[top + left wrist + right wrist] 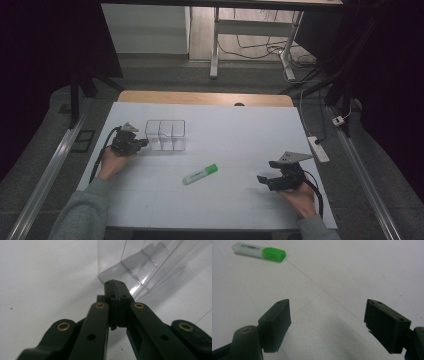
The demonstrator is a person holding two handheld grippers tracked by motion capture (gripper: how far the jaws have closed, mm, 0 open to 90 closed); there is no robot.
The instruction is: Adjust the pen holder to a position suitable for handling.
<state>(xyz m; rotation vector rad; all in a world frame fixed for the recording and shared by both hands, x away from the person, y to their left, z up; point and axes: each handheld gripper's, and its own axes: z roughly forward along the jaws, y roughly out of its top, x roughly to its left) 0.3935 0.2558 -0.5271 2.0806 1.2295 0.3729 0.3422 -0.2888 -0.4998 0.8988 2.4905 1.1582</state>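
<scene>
A clear, hard plastic organiser (166,135), boxy with thin dividing walls, stands on the smooth white table sheet (220,200). The left gripper (143,143), matte black, touches its left end, jaws pressed together. A glossy highlighter (200,174) with a green cap lies in front of the organiser. Farther right, the right gripper (266,171) rests with jaws spread apart. Beyond the organiser, grey floor and cables.

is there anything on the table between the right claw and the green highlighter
Nothing visible. The right claw stands open, jaws wide apart, and only bare white table lies between it and the green highlighter. The clear divided box sits off beside the left claw, away from that path.
</scene>
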